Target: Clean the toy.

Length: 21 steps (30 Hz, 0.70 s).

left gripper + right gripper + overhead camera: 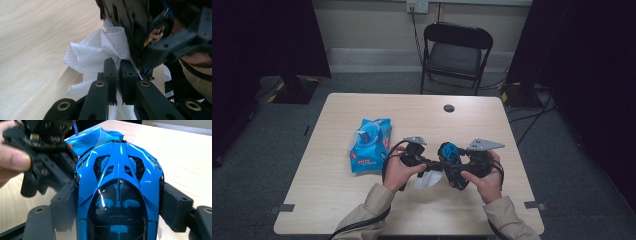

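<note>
Behind your pale wooden table (pixel 362 210) stands a black folding chair (pixel 455 52) on grey floor. From the high view, your left gripper (pixel 428 167) and right gripper (pixel 457 169) meet near the table's near edge, tips almost touching. A blue toy car (pixel 451 153) sits in the right gripper, and a white wipe (pixel 427 180) hangs below the left one. A blue wipe pack (pixel 370 144) lies well to the left of your left hand (pixel 396 172).

Your left gripper view shows the jaws nearly shut, pinching a crumpled fold of the wipe (pixel 97 53). The cloth bunches just ahead of the tips, and the dark underside of the car (pixel 140 30) sits immediately ahead and to the right of them.

Your right gripper view shows wide jaws pressing both flanks of the car (pixel 118 182), its long axis running straight along the gripper, away from the camera. The left gripper (pixel 47 152) sits ahead to the left.

The wipe appears to lie right beside the car, so a wiping stroke probably needs only a small push forward. Only the left gripper view reveals how close the cloth and car are; the right one shows the glossy top instead.
</note>
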Each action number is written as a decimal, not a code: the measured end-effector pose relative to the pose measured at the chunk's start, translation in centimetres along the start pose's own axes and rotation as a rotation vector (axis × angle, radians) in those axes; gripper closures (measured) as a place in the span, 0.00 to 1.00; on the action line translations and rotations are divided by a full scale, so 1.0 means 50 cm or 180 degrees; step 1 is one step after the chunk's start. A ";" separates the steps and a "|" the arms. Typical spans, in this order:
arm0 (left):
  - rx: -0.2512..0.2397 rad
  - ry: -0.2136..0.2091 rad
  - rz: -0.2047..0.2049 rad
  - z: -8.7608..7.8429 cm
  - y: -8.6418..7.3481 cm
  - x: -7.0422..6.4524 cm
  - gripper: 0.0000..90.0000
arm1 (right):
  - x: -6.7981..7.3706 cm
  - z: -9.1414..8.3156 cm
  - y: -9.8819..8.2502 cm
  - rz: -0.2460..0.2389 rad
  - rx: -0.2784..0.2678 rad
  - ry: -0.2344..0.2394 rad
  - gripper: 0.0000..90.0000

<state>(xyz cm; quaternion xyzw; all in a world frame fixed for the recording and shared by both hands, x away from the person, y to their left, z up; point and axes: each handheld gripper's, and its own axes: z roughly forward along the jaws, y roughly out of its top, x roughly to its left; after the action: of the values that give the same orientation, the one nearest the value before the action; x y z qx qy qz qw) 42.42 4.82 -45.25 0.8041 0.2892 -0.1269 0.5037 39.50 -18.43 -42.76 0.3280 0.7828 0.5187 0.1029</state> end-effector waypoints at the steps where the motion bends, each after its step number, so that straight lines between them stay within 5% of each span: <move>1: 0.0005 -0.0013 -0.0007 0.003 -0.003 -0.001 0.94 | 0.000 0.000 0.000 0.0003 -0.0005 -0.0004 0.28; 15: 0.0353 0.0192 0.0284 0.016 -0.035 -0.008 0.94 | -0.001 -0.001 0.003 0.0019 -0.0029 -0.0001 0.28; 21: 0.0141 0.0354 0.0217 -0.035 -0.018 0.012 0.94 | -0.002 -0.003 0.003 0.0021 -0.0027 0.0005 0.28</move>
<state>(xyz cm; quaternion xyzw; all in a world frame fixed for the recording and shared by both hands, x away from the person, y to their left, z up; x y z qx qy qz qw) 42.19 6.86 -45.41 0.8303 0.2863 -0.0713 0.4729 39.56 -18.54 -42.58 0.3297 0.7796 0.5225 0.1020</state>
